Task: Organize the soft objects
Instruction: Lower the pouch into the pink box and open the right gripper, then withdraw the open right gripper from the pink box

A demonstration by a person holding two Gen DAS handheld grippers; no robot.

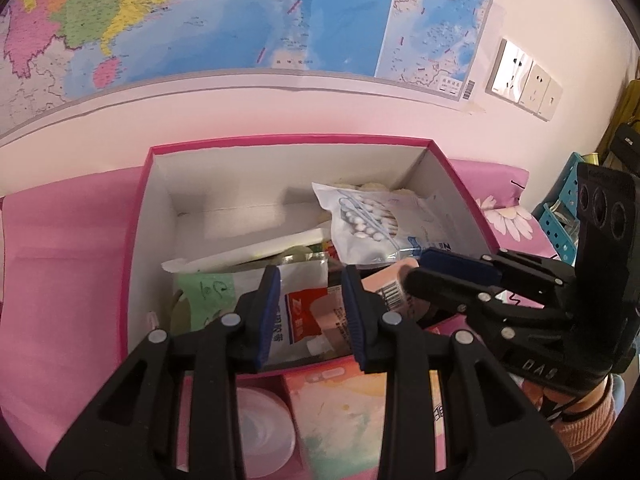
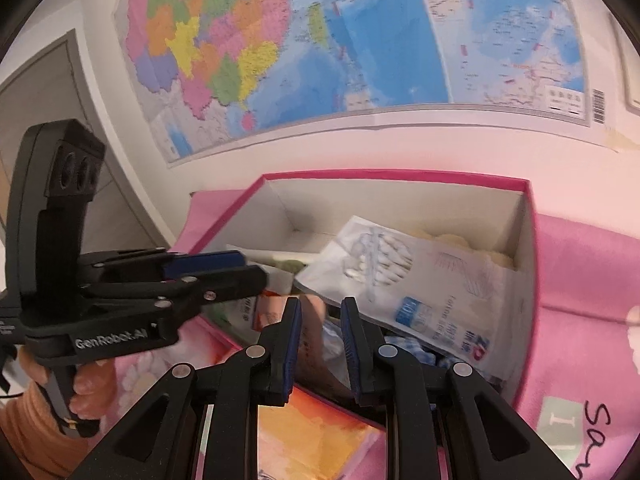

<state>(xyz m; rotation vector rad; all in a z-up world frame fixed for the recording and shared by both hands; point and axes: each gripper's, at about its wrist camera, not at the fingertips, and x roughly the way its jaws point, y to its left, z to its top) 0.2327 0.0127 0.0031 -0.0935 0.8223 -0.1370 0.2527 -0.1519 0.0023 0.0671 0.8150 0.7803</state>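
Left gripper [image 1: 310, 280]: jaws nearly closed. White sachet with a red label [image 1: 304, 312] shows in the slot between the blue pads, top edge level with the tips. Can't tell if the pads actually pinch it or it just lies under them (side-on from the right wrist doesn't settle it either).

Right gripper [image 2: 322, 308]: narrow gap, nothing bridging both pads. A peach-pink pack with a barcode [image 1: 390, 290] sits right at its tips; contact can't be confirmed.

Both tools point down and forward over the near edge of an open pink box [image 1: 136, 240], side by side, right one just to the right of the left. A hand [image 2: 86, 390] wraps the left tool's grip; an orange ribbed sleeve [image 1: 584, 428] is behind the right tool.

Soft goods are already in the box:
- bag of cotton swabs [image 1: 368, 220], tilted, right half, lying on top of the other items
- sachet and barcode pack at the near wall
- green-labelled pack [image 1: 208, 292], near left
- something pale yellow at the far right corner, mostly hidden

Far left of the box floor is bare.

Outside the box, in front: a pastel orange carton [image 1: 340, 420] and a round white lid [image 1: 260, 428]. Everything sits on a pink cloth [image 1: 60, 260]. Wall map [image 1: 240, 20] behind, sockets [image 1: 524, 80] on the right.
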